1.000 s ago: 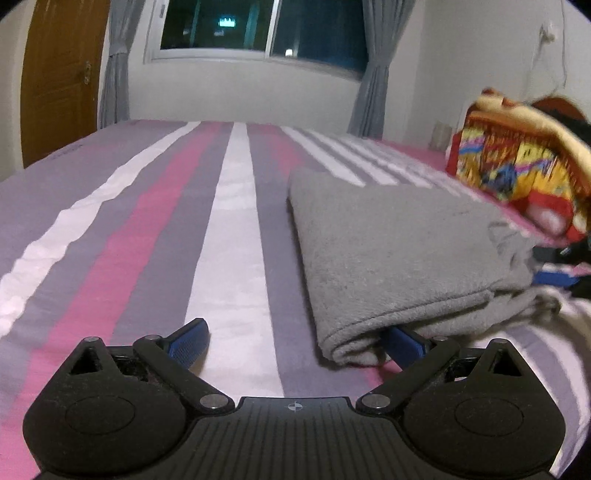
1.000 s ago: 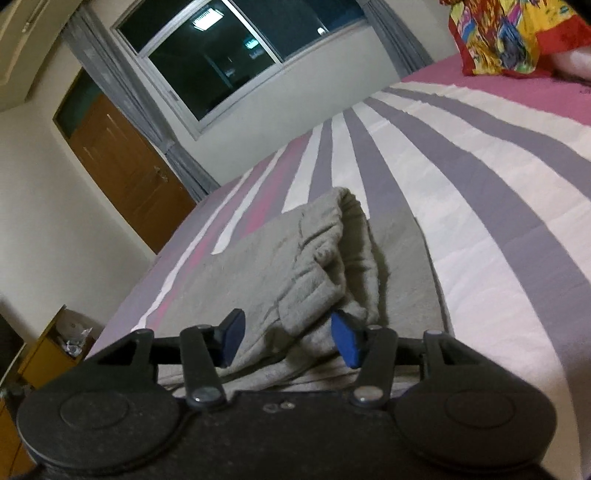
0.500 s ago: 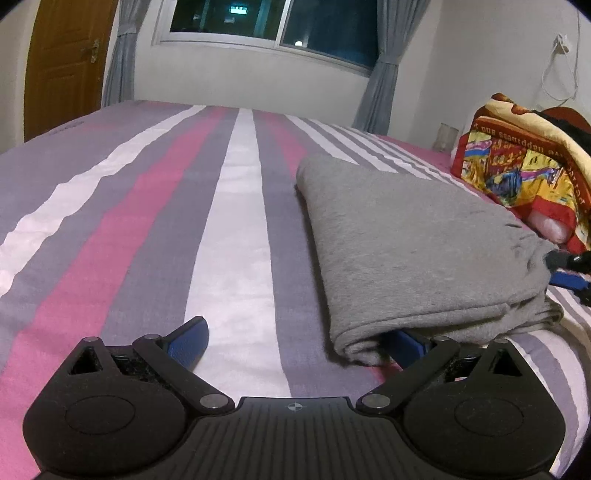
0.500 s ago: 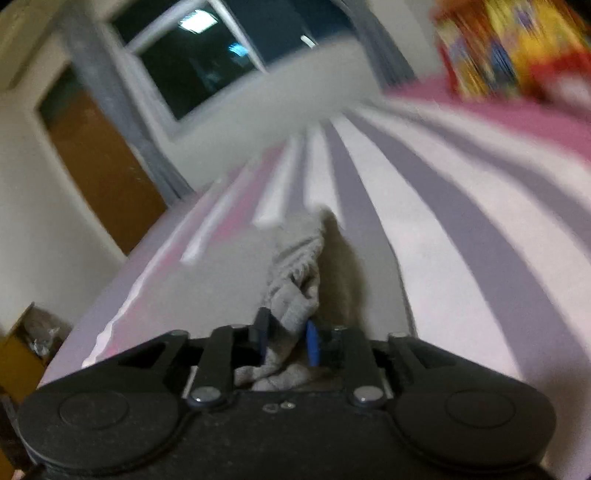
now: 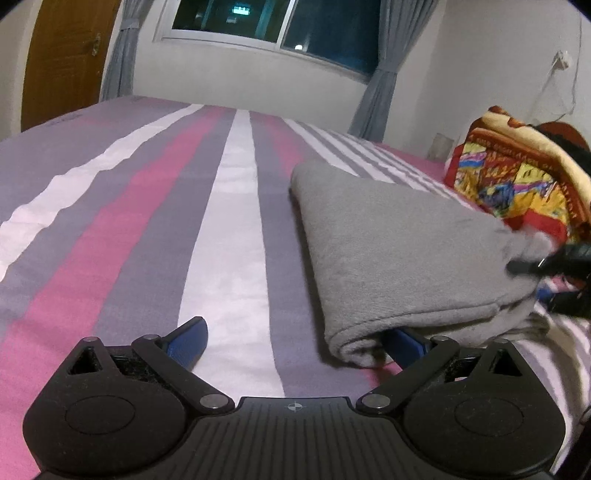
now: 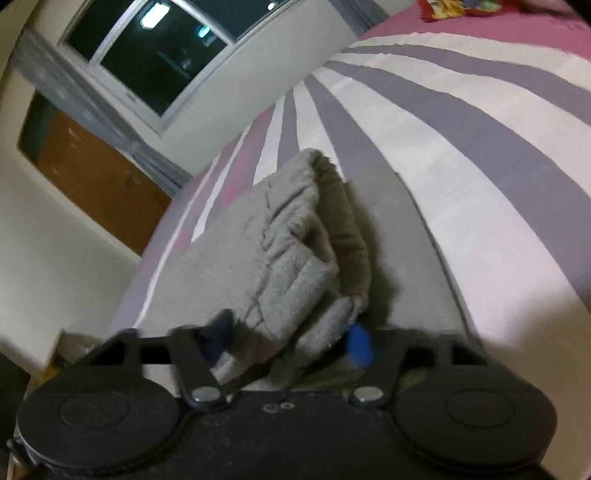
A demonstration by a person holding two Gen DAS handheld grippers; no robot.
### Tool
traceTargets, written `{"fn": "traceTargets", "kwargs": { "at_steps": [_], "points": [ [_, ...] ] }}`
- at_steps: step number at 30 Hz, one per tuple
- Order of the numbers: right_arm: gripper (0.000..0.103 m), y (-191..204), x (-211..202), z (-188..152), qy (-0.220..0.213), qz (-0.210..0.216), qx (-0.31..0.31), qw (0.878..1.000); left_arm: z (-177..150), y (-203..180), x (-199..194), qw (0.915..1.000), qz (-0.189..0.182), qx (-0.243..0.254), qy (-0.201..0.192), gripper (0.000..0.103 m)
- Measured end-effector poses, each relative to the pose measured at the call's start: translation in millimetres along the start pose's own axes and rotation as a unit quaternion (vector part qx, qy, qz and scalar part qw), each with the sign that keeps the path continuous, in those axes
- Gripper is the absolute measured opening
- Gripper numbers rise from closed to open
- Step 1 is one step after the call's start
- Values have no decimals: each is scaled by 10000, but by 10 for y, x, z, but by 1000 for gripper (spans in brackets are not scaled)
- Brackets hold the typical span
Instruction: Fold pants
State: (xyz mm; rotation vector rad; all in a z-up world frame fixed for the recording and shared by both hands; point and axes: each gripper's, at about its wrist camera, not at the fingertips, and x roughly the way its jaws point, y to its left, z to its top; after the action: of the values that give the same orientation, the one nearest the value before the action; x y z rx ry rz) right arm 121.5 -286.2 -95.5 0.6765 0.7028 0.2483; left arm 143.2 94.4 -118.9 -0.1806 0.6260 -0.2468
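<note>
The grey pants (image 5: 388, 251) lie folded on the striped bed (image 5: 229, 236). My left gripper (image 5: 295, 328) stands wide open at their near corner. Its right finger (image 5: 406, 341) is tucked under the folded edge and its left finger (image 5: 188, 332) rests on the sheet. A bunched end of the pants (image 6: 291, 266) sits between the pads of my right gripper (image 6: 288, 336), touching both while the jaws are opening. From the left wrist view the right gripper (image 5: 546, 266) shows at the right edge, with that end of the cloth raised up to it.
A bright patterned blanket (image 5: 517, 177) is heaped at the right side of the bed. Behind the bed are a window (image 5: 280, 33) with grey curtains and a wooden door (image 5: 62, 59). Bare striped sheet (image 6: 461, 155) stretches right of the pants.
The right gripper closed on the bunched end of the pants, then widened a little and rolled. In the left view that end of the cloth has risen; the left gripper stayed put.
</note>
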Motion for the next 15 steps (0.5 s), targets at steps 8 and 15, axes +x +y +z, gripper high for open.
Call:
{"fn": "traceTargets", "kwargs": {
  "at_steps": [8,15],
  "points": [
    [33,478,-560,-92,-846,636,-1347,9852,-19,54,-13,9997,16,-219,-107,100],
    [33,42,-259,-232,-339,-190,-617,9973,-12,-16,35,10000,30,-19,21,100]
  ]
}}
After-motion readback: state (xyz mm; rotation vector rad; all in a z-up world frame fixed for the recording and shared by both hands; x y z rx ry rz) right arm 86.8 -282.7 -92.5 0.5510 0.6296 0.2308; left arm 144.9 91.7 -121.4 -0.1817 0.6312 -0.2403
